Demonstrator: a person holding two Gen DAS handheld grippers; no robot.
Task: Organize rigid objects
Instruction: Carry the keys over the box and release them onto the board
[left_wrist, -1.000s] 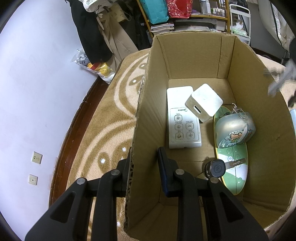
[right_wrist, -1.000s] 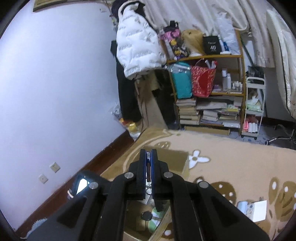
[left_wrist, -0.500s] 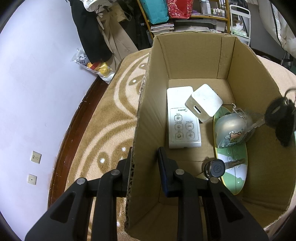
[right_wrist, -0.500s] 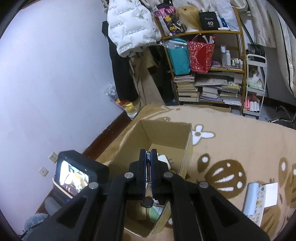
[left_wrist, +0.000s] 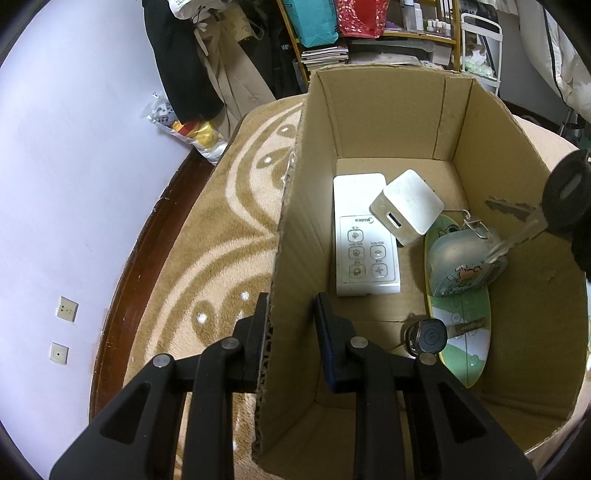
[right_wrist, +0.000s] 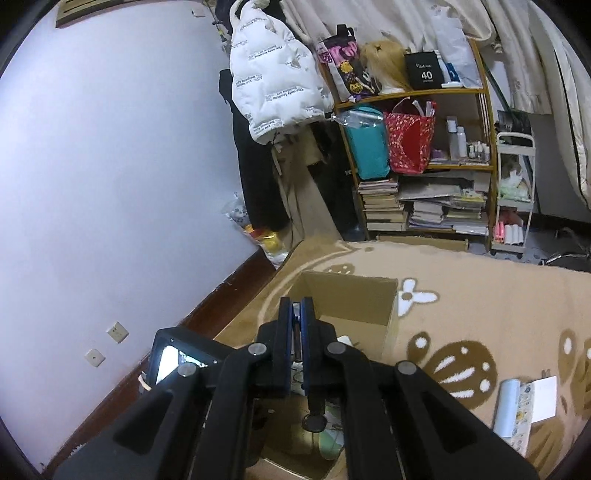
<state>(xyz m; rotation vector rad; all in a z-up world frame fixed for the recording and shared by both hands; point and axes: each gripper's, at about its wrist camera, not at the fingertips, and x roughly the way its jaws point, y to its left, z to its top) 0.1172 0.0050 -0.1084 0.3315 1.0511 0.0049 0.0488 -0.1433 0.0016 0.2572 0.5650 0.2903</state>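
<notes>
An open cardboard box (left_wrist: 388, 110) stands on the rug. Inside lie a white Midea remote (left_wrist: 365, 240), a white cube charger (left_wrist: 406, 206), a silver dome keychain (left_wrist: 461, 266) on a green oval board (left_wrist: 465, 339), and a black-headed key (left_wrist: 428, 336). My left gripper (left_wrist: 291, 317) is shut on the box's left wall, one finger on each side. My right gripper (right_wrist: 296, 314) is shut on a bunch of keys that hangs over the box; its black key head (left_wrist: 565, 199) shows at the box's right wall. The box also shows in the right wrist view (right_wrist: 351, 295).
The patterned tan rug (right_wrist: 480, 295) covers the floor. A wall with sockets (left_wrist: 66, 308) is at left. A cluttered bookshelf (right_wrist: 417, 166) and hanging coats (right_wrist: 269, 92) stand behind the box. A blue roll and papers (right_wrist: 517, 410) lie on the rug at right.
My right gripper moved with the keys over the box; the black key head now hangs at the box's right wall. My left gripper has held the box wall throughout.
</notes>
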